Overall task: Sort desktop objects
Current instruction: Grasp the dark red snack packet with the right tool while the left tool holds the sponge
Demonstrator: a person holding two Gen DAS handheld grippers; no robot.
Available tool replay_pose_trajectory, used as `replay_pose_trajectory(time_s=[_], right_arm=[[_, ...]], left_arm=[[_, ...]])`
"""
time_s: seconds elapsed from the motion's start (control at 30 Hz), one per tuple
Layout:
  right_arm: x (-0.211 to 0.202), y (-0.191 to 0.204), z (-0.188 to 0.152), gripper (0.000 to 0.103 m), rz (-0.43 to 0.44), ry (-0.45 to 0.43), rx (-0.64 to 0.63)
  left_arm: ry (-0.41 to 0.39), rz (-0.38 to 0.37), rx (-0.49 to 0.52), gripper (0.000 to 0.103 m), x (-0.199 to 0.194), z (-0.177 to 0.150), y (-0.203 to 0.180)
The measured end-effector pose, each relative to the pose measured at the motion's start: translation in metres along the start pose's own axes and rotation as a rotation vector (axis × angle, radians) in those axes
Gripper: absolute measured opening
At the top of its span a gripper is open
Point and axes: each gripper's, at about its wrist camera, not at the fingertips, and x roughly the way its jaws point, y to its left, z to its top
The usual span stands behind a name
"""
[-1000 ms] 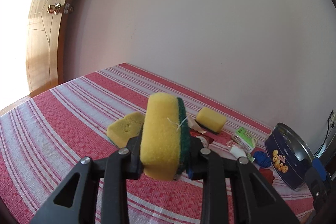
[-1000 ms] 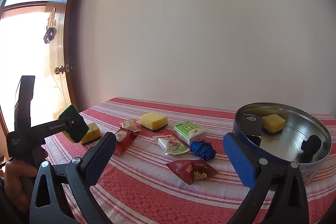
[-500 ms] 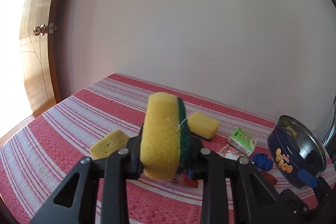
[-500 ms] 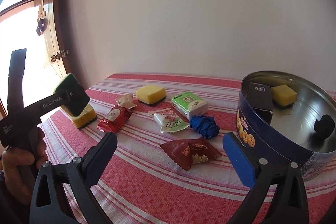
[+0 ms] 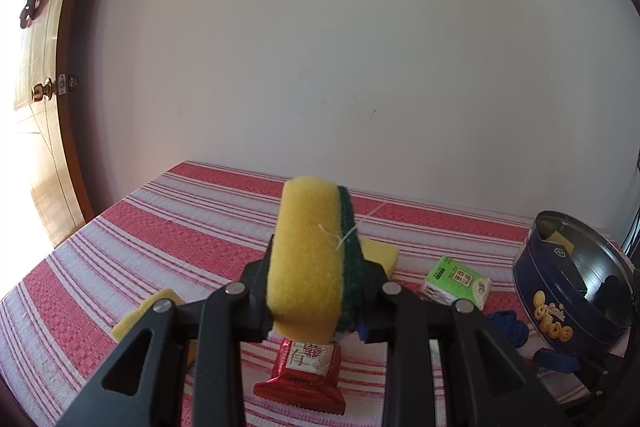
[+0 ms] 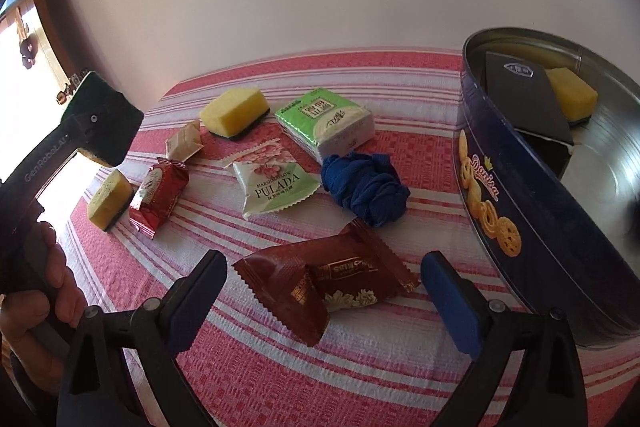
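My left gripper (image 5: 312, 303) is shut on a yellow sponge with a green scouring side (image 5: 308, 259) and holds it above the striped tablecloth; it also shows at the left of the right wrist view (image 6: 100, 123). My right gripper (image 6: 320, 299) is open and empty, low over a dark red snack packet (image 6: 320, 279). The blue cookie tin (image 6: 520, 203) stands at the right with a yellow sponge (image 6: 572, 95) and a dark card (image 6: 520, 99) inside. On the cloth lie two more sponges (image 6: 236, 111) (image 6: 108, 199).
Also on the cloth: a green tissue pack (image 6: 328, 119), a blue cloth ball (image 6: 366, 189), a PULADA marshmallow packet (image 6: 272, 179), a red packet (image 6: 160, 191) and a small beige packet (image 6: 184, 141). A wall is behind the table, a wooden door (image 5: 36, 131) at left.
My left gripper has swung right with the sponge, so the tin is nearer in its view. My right gripper has dropped and moved forward over the dark red packet.
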Motion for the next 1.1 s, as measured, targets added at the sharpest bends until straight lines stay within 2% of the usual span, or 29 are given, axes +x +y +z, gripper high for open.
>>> replay_pose_trajectory(time_s=[0.2, 0.3, 0.4, 0.6, 0.63, 0.67, 0.7, 0.87, 0.93, 0.97, 1.0, 1.1], right_arm=[[-0.001, 0.008, 0.0, 0.071, -0.005, 0.005, -0.066], [-0.005, 0.009, -0.001, 0.06, 0.016, 0.0, -0.076], [-0.012, 0.008, -0.002, 0.054, 0.059, -0.024, -0.08], [-0.015, 0.006, -0.001, 0.057, 0.11, -0.029, -0.065], [-0.014, 0.006, -0.002, 0.059, 0.115, -0.023, -0.06], [-0.011, 0.005, -0.003, 0.068, 0.121, -0.005, -0.052], [-0.008, 0.004, -0.004, 0.071, 0.126, 0.021, -0.043], [-0.006, 0.013, -0.004, 0.072, 0.086, 0.023, -0.084], [-0.005, 0.021, -0.006, 0.056, 0.022, 0.031, -0.135], [-0.005, 0.024, -0.007, 0.044, -0.02, 0.033, -0.162], [-0.005, 0.025, -0.007, 0.041, -0.037, 0.033, -0.177], [-0.006, 0.021, -0.007, 0.04, -0.016, 0.032, -0.171]], left_arm=[[0.034, -0.011, 0.03, 0.03, 0.003, -0.006, -0.005], [0.026, -0.002, 0.057, 0.03, 0.002, -0.008, -0.009], [0.031, -0.008, 0.06, 0.03, 0.005, -0.011, -0.012], [0.035, 0.006, 0.05, 0.03, 0.007, -0.01, -0.012], [0.034, 0.009, 0.047, 0.03, 0.006, -0.01, -0.012], [0.032, 0.011, 0.045, 0.03, 0.006, -0.011, -0.01], [0.03, 0.011, 0.045, 0.03, 0.005, -0.011, -0.01], [0.024, 0.008, 0.062, 0.03, 0.004, -0.01, -0.012], [0.021, 0.007, 0.065, 0.03, 0.003, -0.01, -0.012], [0.021, 0.007, 0.065, 0.03, 0.003, -0.01, -0.012], [0.022, 0.007, 0.064, 0.03, 0.004, -0.01, -0.012], [0.023, 0.006, 0.064, 0.03, 0.003, -0.01, -0.012]])
